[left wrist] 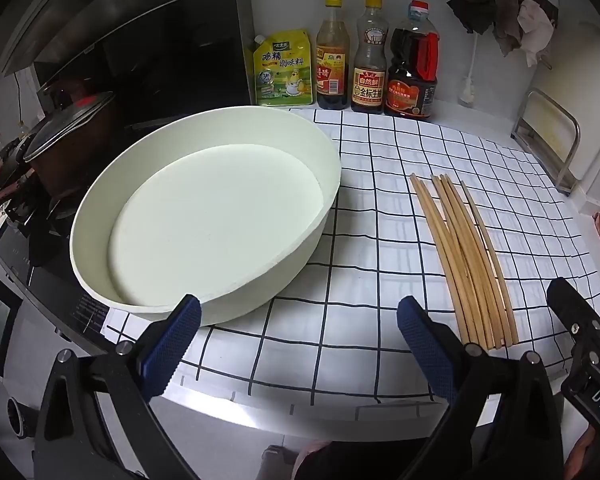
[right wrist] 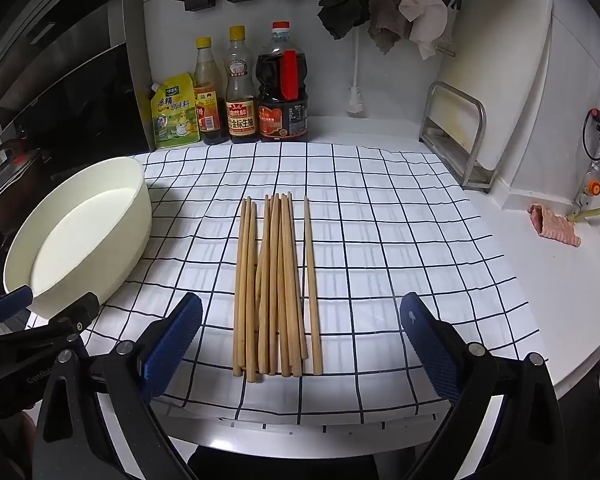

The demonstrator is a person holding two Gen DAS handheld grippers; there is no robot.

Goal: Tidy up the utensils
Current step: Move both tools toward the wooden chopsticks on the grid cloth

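Several wooden chopsticks (right wrist: pixel 274 284) lie side by side on a white cloth with a black grid (right wrist: pixel 380 240), one a little apart on the right. They also show in the left wrist view (left wrist: pixel 466 260). A wide, shallow white basin (left wrist: pixel 204 216) stands empty on the left of the cloth; it also shows in the right wrist view (right wrist: pixel 76 236). My left gripper (left wrist: pixel 300 320) is open and empty, just in front of the basin's near rim. My right gripper (right wrist: pixel 300 320) is open and empty, hovering over the near ends of the chopsticks, which lie between its fingers.
Three sauce bottles (right wrist: pixel 240 92) and a yellow seasoning pouch (right wrist: pixel 174 112) stand against the back wall. A metal rack with a cutting board (right wrist: pixel 472 128) is at the right. A lidded pot (left wrist: pixel 68 124) sits on the stove to the left. A pink cloth (right wrist: pixel 554 226) lies at the right.
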